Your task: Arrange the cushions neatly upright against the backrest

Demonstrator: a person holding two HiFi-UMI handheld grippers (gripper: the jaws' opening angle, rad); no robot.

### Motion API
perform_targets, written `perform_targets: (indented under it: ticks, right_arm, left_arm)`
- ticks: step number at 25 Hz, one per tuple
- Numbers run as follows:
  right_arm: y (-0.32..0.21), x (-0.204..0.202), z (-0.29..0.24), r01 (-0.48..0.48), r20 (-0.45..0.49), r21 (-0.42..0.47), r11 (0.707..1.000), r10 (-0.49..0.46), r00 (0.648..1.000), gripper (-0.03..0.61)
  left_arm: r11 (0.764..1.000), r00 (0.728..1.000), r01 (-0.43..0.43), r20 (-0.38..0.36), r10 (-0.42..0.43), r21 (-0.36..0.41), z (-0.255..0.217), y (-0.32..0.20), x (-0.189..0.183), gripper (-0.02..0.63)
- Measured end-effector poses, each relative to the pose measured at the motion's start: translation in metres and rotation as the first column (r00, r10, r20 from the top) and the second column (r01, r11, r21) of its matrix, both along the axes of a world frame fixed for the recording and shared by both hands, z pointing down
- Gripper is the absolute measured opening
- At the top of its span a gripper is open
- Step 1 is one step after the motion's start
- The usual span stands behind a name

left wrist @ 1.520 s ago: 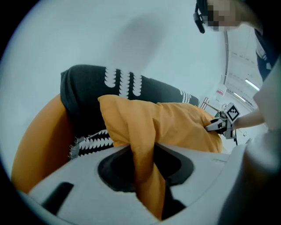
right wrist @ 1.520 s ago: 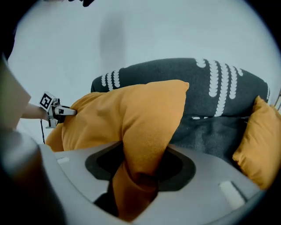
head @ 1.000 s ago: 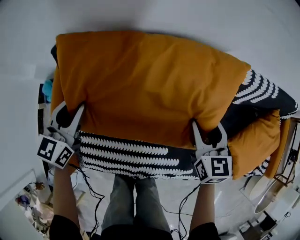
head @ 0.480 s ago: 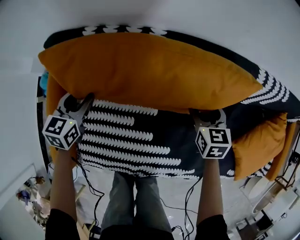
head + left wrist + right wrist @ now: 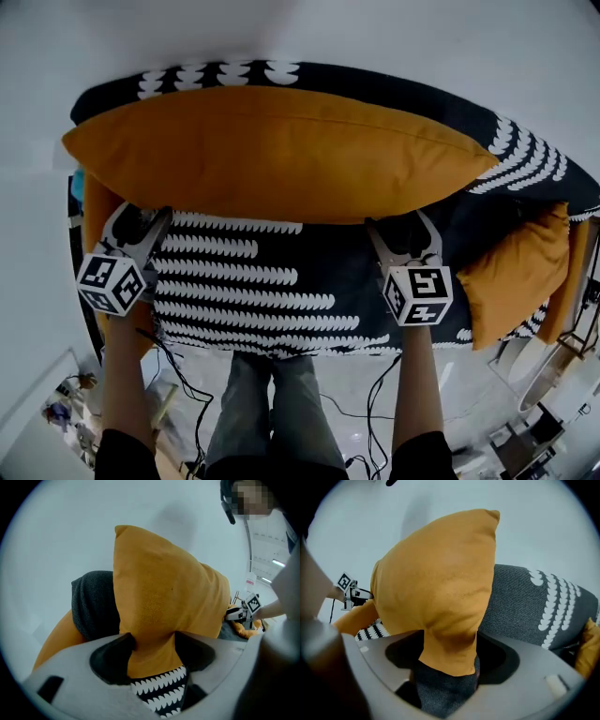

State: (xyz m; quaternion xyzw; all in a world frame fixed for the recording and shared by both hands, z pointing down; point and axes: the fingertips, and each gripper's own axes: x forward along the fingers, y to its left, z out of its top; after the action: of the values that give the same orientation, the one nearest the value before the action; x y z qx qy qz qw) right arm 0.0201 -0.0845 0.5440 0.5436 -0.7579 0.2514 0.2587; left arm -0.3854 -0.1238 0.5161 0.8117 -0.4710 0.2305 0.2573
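Left gripper [image 5: 142, 216] and right gripper [image 5: 398, 225], jaws just opening around corners of the orange cushion [image 5: 281, 155], apparently release it upright against the backrest [image 5: 375, 84].

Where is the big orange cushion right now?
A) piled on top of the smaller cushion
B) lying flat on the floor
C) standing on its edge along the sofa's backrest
C: the big orange cushion stands on edge on the patterned seat, against the backrest.

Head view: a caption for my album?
Left gripper and right gripper, jaws just opening round its lower edge, stand the orange cushion against the backrest.
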Motion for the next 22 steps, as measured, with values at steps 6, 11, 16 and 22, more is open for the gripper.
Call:
perform_targets:
  ticks: [6, 11, 16, 22]
  right_arm:
    - [0.036, 0.008, -0.045, -0.125, 0.002, 0.090, 0.988, 0.125, 0.992, 0.207]
    - [0.076, -0.011, -0.095, -0.209, 0.038, 0.126, 0.970, 0.205, 0.978, 0.113]
    - [0.113, -0.034, -0.148, -0.237, 0.051, 0.150, 0.960, 0.232, 0.971, 0.008]
    - [0.141, -0.051, -0.217, -0.274, 0.065, 0.196, 0.942, 0.267, 0.962, 0.008]
  left_arm:
    - [1.000, 1.000, 0.004, -0.005, -0.004, 0.029, -0.028, 0.030, -0.014, 0.251]
    - [0.998, 0.999, -0.032, 0.011, 0.031, 0.051, -0.072, 0.078, -0.010, 0.118]
    - [0.990, 0.995, -0.090, -0.025, 0.093, 0.111, -0.131, 0.117, 0.016, 0.002]
    - [0.969, 0.983, -0.179, -0.014, 0.184, 0.173, -0.197, 0.144, 0.039, 0.002]
